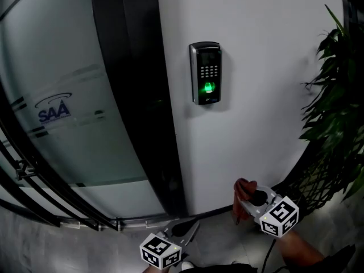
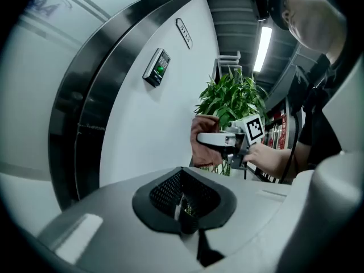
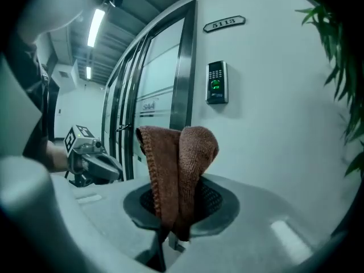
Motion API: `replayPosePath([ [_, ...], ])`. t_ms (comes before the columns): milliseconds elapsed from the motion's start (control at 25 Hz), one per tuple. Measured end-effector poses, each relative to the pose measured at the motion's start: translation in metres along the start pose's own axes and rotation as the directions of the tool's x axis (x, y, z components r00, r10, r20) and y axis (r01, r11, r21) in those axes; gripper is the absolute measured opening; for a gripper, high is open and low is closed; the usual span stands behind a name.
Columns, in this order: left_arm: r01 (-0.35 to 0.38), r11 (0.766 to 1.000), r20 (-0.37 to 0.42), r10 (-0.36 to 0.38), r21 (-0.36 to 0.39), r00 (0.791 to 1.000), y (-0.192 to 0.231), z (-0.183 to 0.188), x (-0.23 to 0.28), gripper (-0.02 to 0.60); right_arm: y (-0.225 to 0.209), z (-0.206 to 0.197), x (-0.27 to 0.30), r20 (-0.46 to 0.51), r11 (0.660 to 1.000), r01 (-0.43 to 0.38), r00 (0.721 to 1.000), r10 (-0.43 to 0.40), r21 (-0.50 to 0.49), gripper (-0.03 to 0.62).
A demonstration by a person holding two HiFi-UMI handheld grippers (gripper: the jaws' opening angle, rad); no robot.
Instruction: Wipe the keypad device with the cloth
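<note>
One keypad (image 1: 205, 73) glows green on the white wall (image 1: 267, 67), well above both grippers. Below, the right gripper (image 1: 245, 205) pinches the brown cloth (image 3: 179, 164); the left gripper (image 2: 185, 220) is closed and empty. Only the gripper views show the number plate (image 3: 224, 23) above the keypad.

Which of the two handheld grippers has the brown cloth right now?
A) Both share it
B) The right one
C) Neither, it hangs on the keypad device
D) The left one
B: the right gripper view shows the brown cloth pinched between the jaws of the right gripper, well short of the keypad device on the wall.
</note>
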State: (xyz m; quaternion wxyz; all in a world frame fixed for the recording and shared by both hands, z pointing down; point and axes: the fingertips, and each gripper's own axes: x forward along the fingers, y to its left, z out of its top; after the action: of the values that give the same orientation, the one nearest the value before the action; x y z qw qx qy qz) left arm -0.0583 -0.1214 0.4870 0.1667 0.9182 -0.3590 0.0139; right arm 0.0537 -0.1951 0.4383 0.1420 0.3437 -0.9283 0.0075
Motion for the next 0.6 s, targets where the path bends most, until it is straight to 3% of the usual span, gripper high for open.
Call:
replayPosePath([
  [160, -0.043, 0.999, 0.003, 0.043, -0.011, 0.999, -0.029, -0.008, 0.014, 0.017, 0.006, -0.026, -0.039, 0.011, 0.998, -0.035, 0.999, 0.034, 0.053, 0.055],
  [360, -0.099, 0.995, 0.008, 0.099, -0.032, 0.995, -0.076, -0.024, 0.039, 0.017, 0.017, -0.062, -0.086, -0.015, 0.992, -0.122, 0.992, 0.123, 0.03, 0.055],
  [600, -0.217, 0.976, 0.044, 0.218, -0.028, 0.975, -0.115, -0.04, 0.043, 0.017, 0.02, -0.088, -0.132, -0.01, 0.974, -0.221, 0.975, 0.222, 0.049, 0.054],
])
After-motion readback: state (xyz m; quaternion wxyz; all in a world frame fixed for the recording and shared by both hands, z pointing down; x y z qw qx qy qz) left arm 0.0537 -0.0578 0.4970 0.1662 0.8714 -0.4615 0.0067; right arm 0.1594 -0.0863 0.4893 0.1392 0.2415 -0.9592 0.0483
